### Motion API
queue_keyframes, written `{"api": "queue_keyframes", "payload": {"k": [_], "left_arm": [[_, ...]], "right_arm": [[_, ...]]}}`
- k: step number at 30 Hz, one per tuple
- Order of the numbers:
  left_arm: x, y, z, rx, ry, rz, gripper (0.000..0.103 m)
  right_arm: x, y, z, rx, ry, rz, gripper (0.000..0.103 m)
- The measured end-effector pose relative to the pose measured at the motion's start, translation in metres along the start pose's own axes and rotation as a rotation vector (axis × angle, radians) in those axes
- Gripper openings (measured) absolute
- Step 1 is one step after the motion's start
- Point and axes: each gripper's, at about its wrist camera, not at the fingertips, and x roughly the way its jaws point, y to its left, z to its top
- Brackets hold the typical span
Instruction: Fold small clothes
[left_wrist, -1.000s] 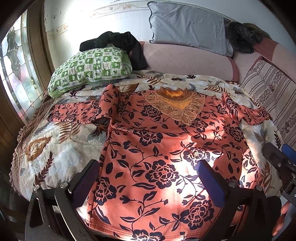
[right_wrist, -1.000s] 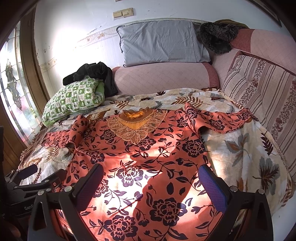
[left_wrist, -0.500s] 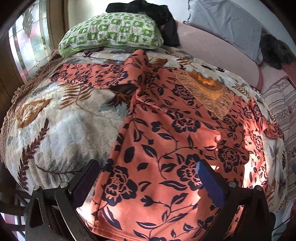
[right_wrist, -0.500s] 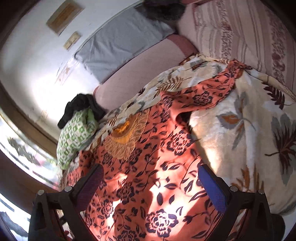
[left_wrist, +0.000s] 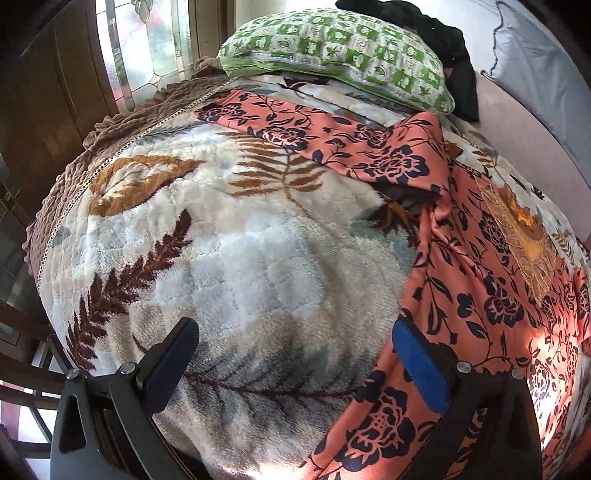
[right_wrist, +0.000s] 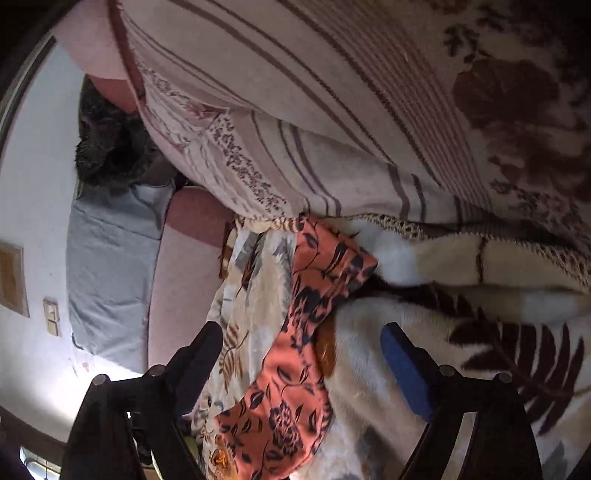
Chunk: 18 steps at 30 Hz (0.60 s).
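Observation:
An orange blouse with dark blue flowers (left_wrist: 476, 280) lies spread flat on a leaf-patterned fleece blanket (left_wrist: 229, 258). One sleeve (left_wrist: 325, 136) stretches toward the green pillow. My left gripper (left_wrist: 295, 350) is open over the blanket at the blouse's side edge, its right pad (left_wrist: 417, 369) above the cloth. In the right wrist view the picture is rolled on its side. The other sleeve (right_wrist: 314, 295) runs between the jaws of my right gripper (right_wrist: 299, 350), which are closing but stand apart from the cloth.
A green checked pillow (left_wrist: 340, 48) with a black garment (left_wrist: 458, 62) lies at the bed's head. A grey pillow (right_wrist: 107, 266) leans on the wall. A striped pink cushion (right_wrist: 332, 110) borders the sleeve's end. Wooden window frame (left_wrist: 55, 74) at the bed's edge.
Both grippers swung outward from the blouse's hem: the left toward the blouse's side near the window, the right, rolling on its side, toward the far sleeve by the striped cushion. The right jaws narrowed.

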Motion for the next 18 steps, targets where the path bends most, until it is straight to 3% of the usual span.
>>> {"api": "queue_keyframes", "payload": {"k": [4,5,6,9,11,14,18], "left_arm": [[0.009,0.014,0.004,-0.038,0.004,0.017,0.103],[0.011,0.017,0.004,-0.041,0.01,0.022,0.103],[0.012,0.02,0.004,-0.047,0.014,0.029,0.103],[0.011,0.031,0.003,-0.065,0.001,0.022,0.103],[0.01,0.039,0.003,-0.08,-0.017,0.017,0.103],[0.009,0.052,0.005,-0.121,-0.03,-0.017,0.103],[0.003,0.07,0.002,-0.162,-0.058,-0.062,0.103]], "right_arm": [[0.031,0.006,0.021,-0.054,-0.002,-0.078,0.065],[0.04,0.009,0.024,-0.072,0.017,-0.103,0.055],[0.05,0.009,0.026,-0.082,0.035,-0.125,0.033],[0.061,0.037,0.023,-0.168,0.048,-0.168,0.006],[0.055,0.081,0.009,-0.306,0.043,-0.139,0.006],[0.033,0.165,-0.035,-0.504,0.032,-0.019,0.005],[-0.013,0.271,-0.143,-0.718,0.065,0.227,0.005]]}}
